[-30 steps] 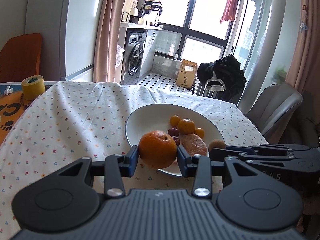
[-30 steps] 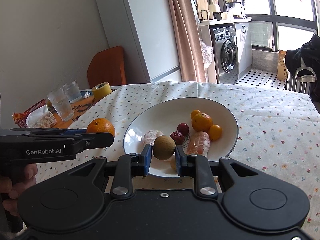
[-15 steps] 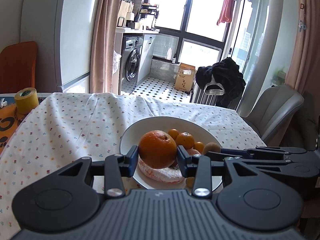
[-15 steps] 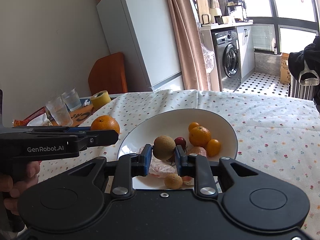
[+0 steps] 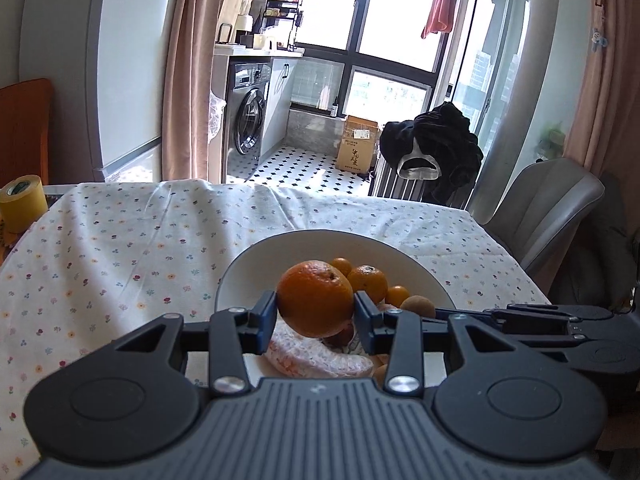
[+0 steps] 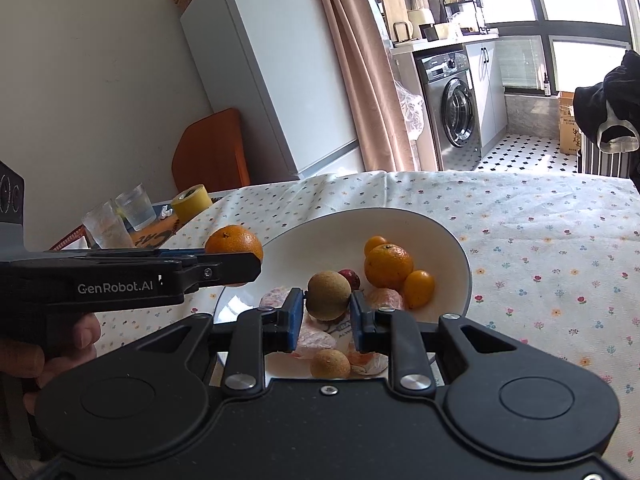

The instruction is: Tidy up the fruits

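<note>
The large orange (image 5: 315,299) is clamped between the blue pads of the left claw (image 5: 315,312), held above the near-left rim of the white bowl (image 6: 448,240). The brown kiwi (image 6: 329,296) is pinched in the right claw (image 6: 326,307), over the bowl's near half. Inside the bowl lie a mandarin (image 6: 388,266), two small kumquats, one (image 6: 418,289) just beside the mandarin, a dark red fruit (image 6: 351,278) mostly hidden behind the kiwi, a small brown fruit (image 6: 330,364), and pink-white wrapped pieces (image 5: 316,356) partly covered by the claws. The bowl sits on the counter's floral cloth (image 6: 540,248). A yellow tape roll (image 6: 192,203) and two glasses (image 6: 120,218) stand well apart at the left.
</note>
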